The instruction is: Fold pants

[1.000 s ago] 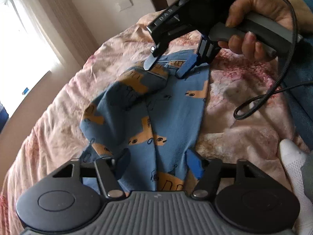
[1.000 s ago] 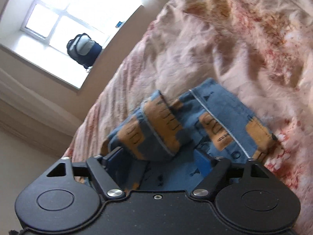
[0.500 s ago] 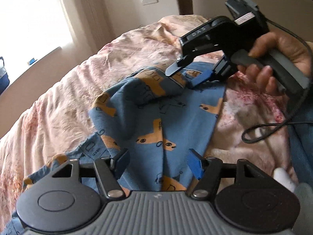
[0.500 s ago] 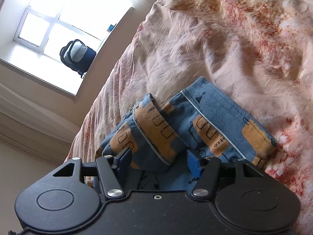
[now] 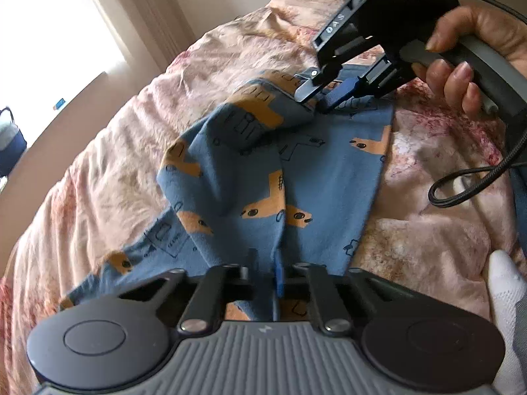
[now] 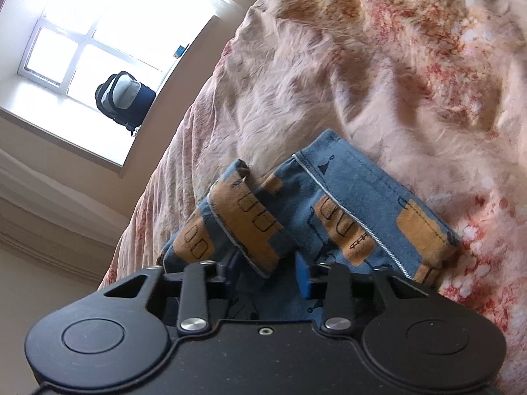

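Observation:
Blue pants (image 5: 263,171) with orange prints lie crumpled on a pink floral bedspread (image 5: 115,164). My left gripper (image 5: 265,273) is closing at their near end, and its pads pinch a ridge of the blue cloth. At the far end a hand (image 5: 461,49) holds my right gripper (image 5: 324,93) over the rolled leg cuffs. In the right wrist view the right gripper (image 6: 266,270) is closing with one orange-printed cuff (image 6: 250,220) between its fingers; the right pad still stands off the cloth. The other cuff (image 6: 355,191) lies flat to the right.
A black cable (image 5: 477,181) loops over the bedspread (image 6: 362,65) on the right. Something white (image 5: 507,289) shows at the lower right edge. A window (image 6: 82,42) with a dark bag (image 6: 125,98) on its sill lies beyond the bed.
My left jaws have gone from wide apart to pinched on a fold of the pants. The right jaws have narrowed around the rolled cuff. Both hands stayed about where they were.

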Available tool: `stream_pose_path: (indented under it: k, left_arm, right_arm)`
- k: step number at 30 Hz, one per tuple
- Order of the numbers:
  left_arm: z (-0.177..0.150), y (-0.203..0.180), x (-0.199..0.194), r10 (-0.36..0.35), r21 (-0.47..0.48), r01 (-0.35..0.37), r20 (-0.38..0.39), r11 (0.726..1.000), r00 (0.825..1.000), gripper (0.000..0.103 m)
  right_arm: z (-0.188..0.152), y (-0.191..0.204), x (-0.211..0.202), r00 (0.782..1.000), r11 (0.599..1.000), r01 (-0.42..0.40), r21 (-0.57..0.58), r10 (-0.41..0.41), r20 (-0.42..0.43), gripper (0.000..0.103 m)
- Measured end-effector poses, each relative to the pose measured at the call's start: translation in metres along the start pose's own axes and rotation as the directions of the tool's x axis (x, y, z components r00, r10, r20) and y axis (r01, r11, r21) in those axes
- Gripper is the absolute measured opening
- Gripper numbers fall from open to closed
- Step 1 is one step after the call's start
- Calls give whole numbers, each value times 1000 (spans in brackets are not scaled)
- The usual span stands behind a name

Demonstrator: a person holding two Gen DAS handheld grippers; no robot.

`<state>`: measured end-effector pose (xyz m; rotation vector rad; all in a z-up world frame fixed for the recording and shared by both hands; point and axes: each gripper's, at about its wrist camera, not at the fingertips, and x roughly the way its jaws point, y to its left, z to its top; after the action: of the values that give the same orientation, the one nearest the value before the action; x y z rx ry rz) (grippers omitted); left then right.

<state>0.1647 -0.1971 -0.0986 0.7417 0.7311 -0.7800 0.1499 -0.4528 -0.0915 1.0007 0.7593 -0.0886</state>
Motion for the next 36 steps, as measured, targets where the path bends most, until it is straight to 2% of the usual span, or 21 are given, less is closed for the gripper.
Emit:
stream_pose_path:
  k: [5, 7, 8, 9, 11, 13, 14, 15, 16, 20, 23, 25, 27, 30, 32, 34, 36]
  left_arm:
    - [0, -1, -3, 5, 5, -5, 9, 1000, 1000, 8]
    - [-1, 0, -3, 6, -2, -6, 11, 1000, 1000, 8]
    - [-1, 0, -3, 5, -7, -5, 10, 1000, 1000, 8]
    - [-1, 1, -2, 4, -11, -4, 10, 1000, 1000, 8]
    - [-1, 1, -1, -2, -21, 3, 9, 1000, 1000, 6]
    - [0, 2, 0, -7, -33, 8, 7, 999, 1000, 3]
    - [0, 2, 0, -8, -40, 9, 8, 999, 1000, 1]
    - [1, 2, -1, -6, -45, 7, 10, 999, 1000, 1]
    - [1, 2, -2, -5, -48, 6, 17, 999, 1000, 0]
    - [2, 4, -17, -15, -72, 21, 76, 997, 997, 0]
    - [3, 5, -33, -31, -81, 42, 133, 996, 991, 0]
    - [4, 0, -41, -45, -61, 56, 163, 997, 986, 0]
    - [5, -4, -44, -65, -37, 72, 171, 997, 983, 0]
    - [4, -12, -40, -88, -10, 91, 149, 996, 985, 0]
    - [2, -16, -34, -99, -1, 100, 132, 995, 986, 0]
    - [-1, -17, -26, -119, -17, 122, 106, 992, 987, 0]
    - [-3, -17, -19, -132, -29, 135, 91, 990, 987, 0]
  right_arm:
    - [2, -3, 0, 1000, 1000, -6, 22, 6, 9, 27]
    - [2, 1, -1, 1000, 1000, 20, 1, -20, 16, 30]
    - [2, 2, -2, 999, 999, 30, -11, -29, 23, 38]
    - [2, 2, -3, 999, 999, 30, -18, -30, 30, 42]
    - [2, 3, 0, 999, 999, 33, -22, -32, 39, 43]
    - [4, 2, 7, 999, 999, 33, -8, -33, 35, 40]
    - [6, 1, 11, 999, 999, 33, 2, -33, 31, 34]
    - [7, 0, 14, 999, 999, 34, 5, -34, 31, 19]
    - [8, 0, 16, 999, 1000, 30, 0, -30, 36, 12]
    - [12, 8, 2, 994, 998, 7, -60, -1, 105, 7]
    - [18, 24, -25, 977, 988, -2, -152, 34, 210, 6]
    - [19, 32, -46, 963, 977, 30, -210, 28, 269, 6]
    - [18, 35, -67, 947, 958, 111, -263, -22, 320, 6]
    - [27, 26, -85, 955, 950, 152, -271, -71, 288, 5]
    - [36, 16, -85, 970, 944, 182, -275, -126, 209, 5]
    - [44, 6, -80, 983, 951, 168, -258, -142, 119, 5]
    - [52, 1, -72, 979, 935, 203, -290, -197, 53, 5]
